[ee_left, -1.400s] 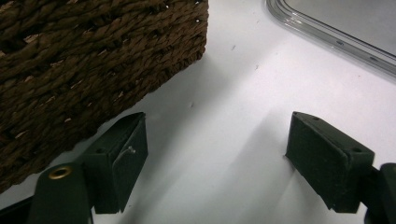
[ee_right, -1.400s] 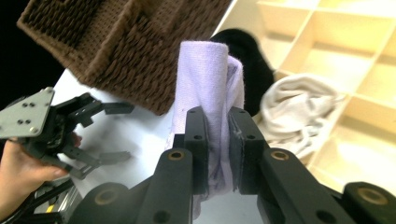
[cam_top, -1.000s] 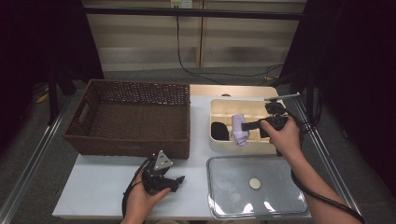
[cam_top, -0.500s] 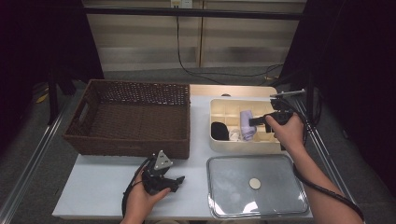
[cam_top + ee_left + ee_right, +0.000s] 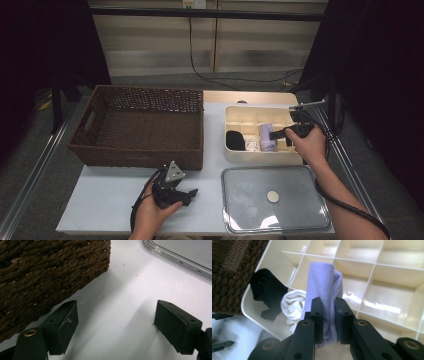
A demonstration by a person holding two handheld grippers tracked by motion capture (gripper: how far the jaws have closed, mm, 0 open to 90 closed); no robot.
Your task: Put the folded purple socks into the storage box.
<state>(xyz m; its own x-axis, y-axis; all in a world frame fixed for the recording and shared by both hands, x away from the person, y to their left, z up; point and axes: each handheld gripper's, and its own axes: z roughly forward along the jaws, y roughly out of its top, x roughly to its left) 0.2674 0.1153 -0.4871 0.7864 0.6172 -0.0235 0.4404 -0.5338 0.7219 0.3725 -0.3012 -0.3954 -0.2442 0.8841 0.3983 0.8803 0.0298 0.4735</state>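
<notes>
My right gripper is shut on a rolled lilac cloth, which it holds over the cream divided box. In the high view that gripper holds the lilac roll above the box's front cells. A rolled black cloth and a rolled white cloth lie in the near-left cells, just left of the lilac roll. My left gripper rests low over the white table with its jaws wide apart and nothing between them. In the high view it sits at the front, beside the basket.
A brown wicker basket stands on the left half of the table; its corner is close to my left gripper. A clear plastic lid lies flat in front of the box, its rim ahead of the left jaws.
My right hand has carried the lilac roll a little lower and toward the box's front cells. The left hand has not moved.
</notes>
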